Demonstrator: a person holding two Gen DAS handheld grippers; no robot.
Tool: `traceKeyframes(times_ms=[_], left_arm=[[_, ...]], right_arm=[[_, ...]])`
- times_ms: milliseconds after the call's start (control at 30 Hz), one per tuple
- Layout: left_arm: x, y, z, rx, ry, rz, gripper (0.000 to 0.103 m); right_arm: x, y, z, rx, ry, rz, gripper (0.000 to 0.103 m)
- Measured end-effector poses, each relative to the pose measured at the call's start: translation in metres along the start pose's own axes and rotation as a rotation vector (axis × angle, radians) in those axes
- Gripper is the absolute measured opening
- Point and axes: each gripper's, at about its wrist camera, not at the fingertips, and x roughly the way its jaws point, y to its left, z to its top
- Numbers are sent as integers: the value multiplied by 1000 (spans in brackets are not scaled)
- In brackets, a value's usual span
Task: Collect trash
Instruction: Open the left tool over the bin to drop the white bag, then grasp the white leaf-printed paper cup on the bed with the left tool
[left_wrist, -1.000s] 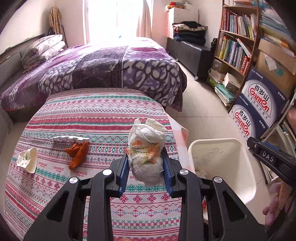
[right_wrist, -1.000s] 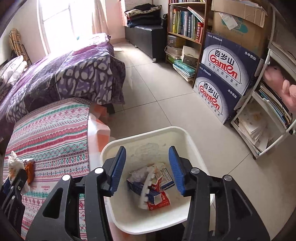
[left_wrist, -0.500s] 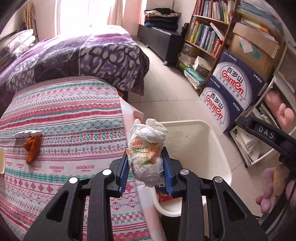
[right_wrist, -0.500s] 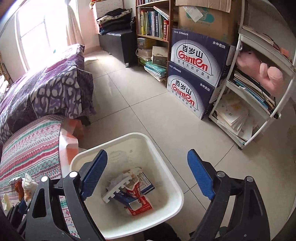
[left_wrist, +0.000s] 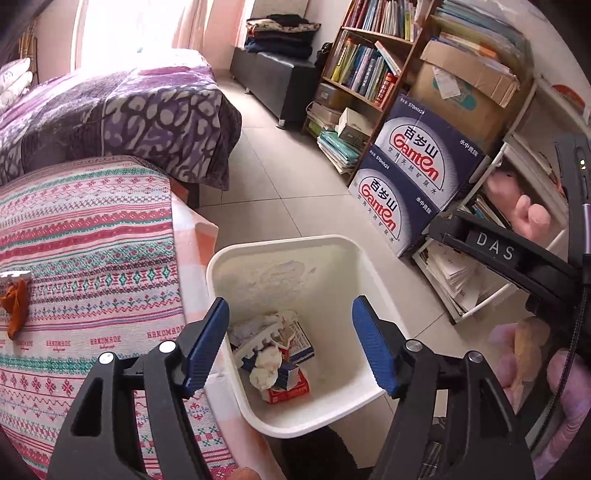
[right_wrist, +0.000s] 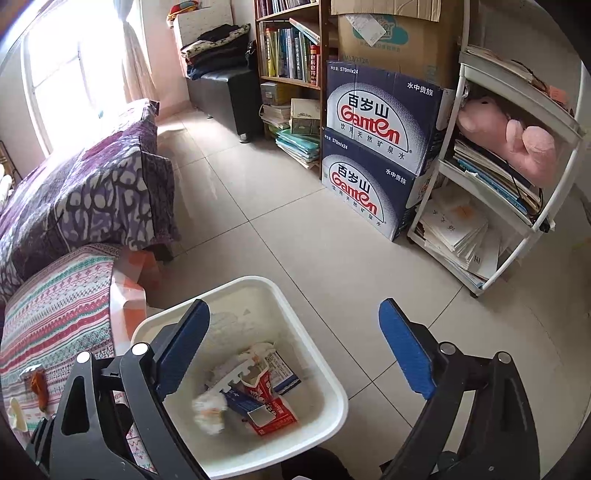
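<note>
A white trash bin (left_wrist: 288, 247) stands on the floor beside the table; it also shows in the right wrist view (right_wrist: 334, 413). Inside lie a red carton (left_wrist: 288, 386), a white foam piece (left_wrist: 255, 343) and a crumpled white plastic bag (left_wrist: 264, 367), blurred in the right wrist view (right_wrist: 208, 410). My left gripper (left_wrist: 290, 345) is open and empty above the bin. My right gripper (right_wrist: 293, 349) is open and empty above the bin too. An orange peel (left_wrist: 14, 310) and a white scrap (right_wrist: 16, 413) lie on the striped tablecloth (left_wrist: 85, 258).
A purple-covered bed (left_wrist: 122, 110) stands behind the table. Blue Ganten boxes (left_wrist: 410, 184), a bookshelf (left_wrist: 365, 70) and a white rack (right_wrist: 498, 192) with papers and a pink plush toy (right_wrist: 509, 140) line the right side. Tiled floor (right_wrist: 295, 229) lies between.
My left gripper swung right from over the table to over the bin, opened and let go of the plastic bag, which now lies in the bin. My right gripper stayed open above the bin.
</note>
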Motion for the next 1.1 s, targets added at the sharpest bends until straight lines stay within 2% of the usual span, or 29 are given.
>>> traceKeyframes(times_ms=[167,333,467,567,700,833,1000,1100], left_arm=[[-8,11,3,1,-21,101,68],[-19,37,4,-44,-36,216,71],[-33,60,3,-76,-60,325,73],[-46,78,3,-111,-88,395,80],[-65,103,1,-165,-112,474,83],[-80,131,-3,-214,-121,585,87],[-99,182,-12,-330,-97,693,88],[-109,227,-23,-453,-41,775,90]], right_arm=[[-6,7,0,5,-16,12,90],[-11,24,-3,-6,-29,20,95],[-17,47,-8,-37,-40,28,96],[-22,67,-14,-79,-54,35,96],[-31,95,-22,-139,-80,44,96],[-36,124,-33,-204,-77,66,96],[-41,158,-47,-256,-52,116,96],[-44,179,-56,-291,-44,139,96]])
